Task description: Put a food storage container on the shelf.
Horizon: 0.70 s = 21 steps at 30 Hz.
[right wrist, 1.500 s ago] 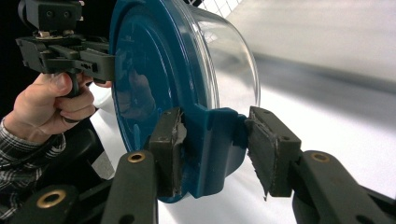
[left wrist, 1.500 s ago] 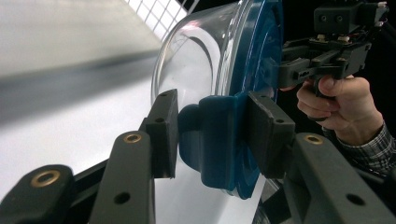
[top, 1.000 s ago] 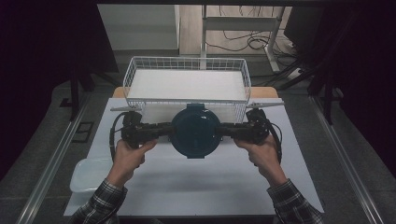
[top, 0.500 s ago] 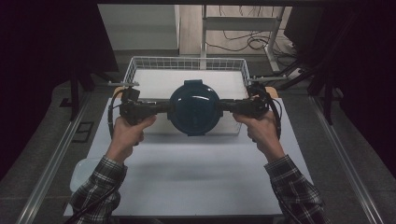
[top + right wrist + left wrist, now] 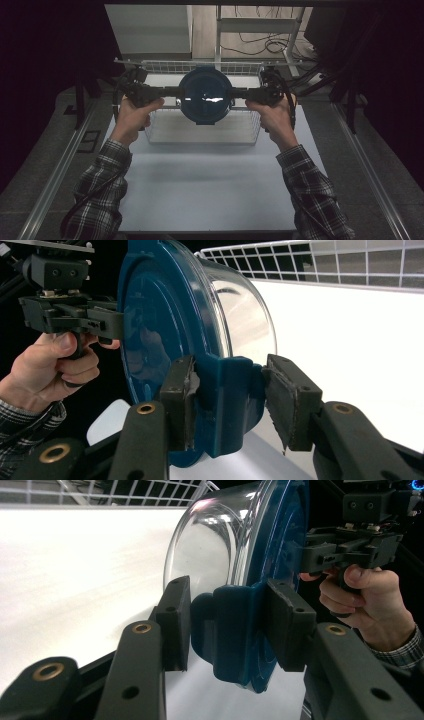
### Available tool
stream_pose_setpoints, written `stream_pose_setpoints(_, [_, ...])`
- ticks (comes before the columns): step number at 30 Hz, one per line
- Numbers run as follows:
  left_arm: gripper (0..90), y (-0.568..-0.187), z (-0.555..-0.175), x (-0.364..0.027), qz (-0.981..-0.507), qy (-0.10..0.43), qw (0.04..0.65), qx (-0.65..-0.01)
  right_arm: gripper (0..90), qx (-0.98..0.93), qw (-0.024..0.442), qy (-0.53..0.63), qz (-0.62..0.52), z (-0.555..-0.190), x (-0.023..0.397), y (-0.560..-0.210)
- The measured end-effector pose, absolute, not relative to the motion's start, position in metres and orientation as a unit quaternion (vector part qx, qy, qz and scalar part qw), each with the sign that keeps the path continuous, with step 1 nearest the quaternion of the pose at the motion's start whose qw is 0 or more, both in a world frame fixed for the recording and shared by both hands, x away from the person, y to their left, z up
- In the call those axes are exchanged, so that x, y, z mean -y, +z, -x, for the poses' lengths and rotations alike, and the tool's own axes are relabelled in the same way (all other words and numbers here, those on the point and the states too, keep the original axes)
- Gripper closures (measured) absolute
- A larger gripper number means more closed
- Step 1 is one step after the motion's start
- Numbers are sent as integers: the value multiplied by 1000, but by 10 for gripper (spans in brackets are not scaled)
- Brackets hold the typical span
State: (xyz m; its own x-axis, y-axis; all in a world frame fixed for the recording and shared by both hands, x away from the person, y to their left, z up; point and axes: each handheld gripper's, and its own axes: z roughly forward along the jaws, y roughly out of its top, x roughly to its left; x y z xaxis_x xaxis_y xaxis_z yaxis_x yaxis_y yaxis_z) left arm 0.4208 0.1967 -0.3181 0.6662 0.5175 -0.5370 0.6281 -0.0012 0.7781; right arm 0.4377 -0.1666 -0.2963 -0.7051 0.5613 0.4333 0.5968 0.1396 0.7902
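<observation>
A round container [image 5: 205, 95] with a dark blue lid and a clear bowl hangs in the air above the wire basket [image 5: 200, 134], held between both grippers. My left gripper [image 5: 175, 91] is shut on the blue side tab [image 5: 227, 630] at the container's left. My right gripper [image 5: 237, 92] is shut on the opposite tab [image 5: 227, 390]. In the left gripper view the clear bowl [image 5: 215, 545] faces the white surface and the lid faces the other way. The right gripper view shows the blue lid [image 5: 160, 315] and, beyond it, the left hand's gripper [image 5: 65, 310].
The white wire basket stands at the far edge of the white table top [image 5: 210, 185], and its floor is bare and white. Metal rails [image 5: 55, 175] run along both sides of the table. Cables and a white frame [image 5: 250, 30] lie behind the basket.
Both grippers have lifted the container off the table and carried it away from the person, from in front of the basket to above it.
</observation>
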Motion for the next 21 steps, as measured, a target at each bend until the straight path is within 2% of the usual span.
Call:
stream_pose_setpoints(5, [568,-318,-435,-203,-706,-50,574,-411,557,755,15,-530,386,-452,160,-295])
stream_pose_setpoints(21, [561,-326,-458,-214,-664,-51,604,-437,547,745,26,-528,407,-482,146,-293])
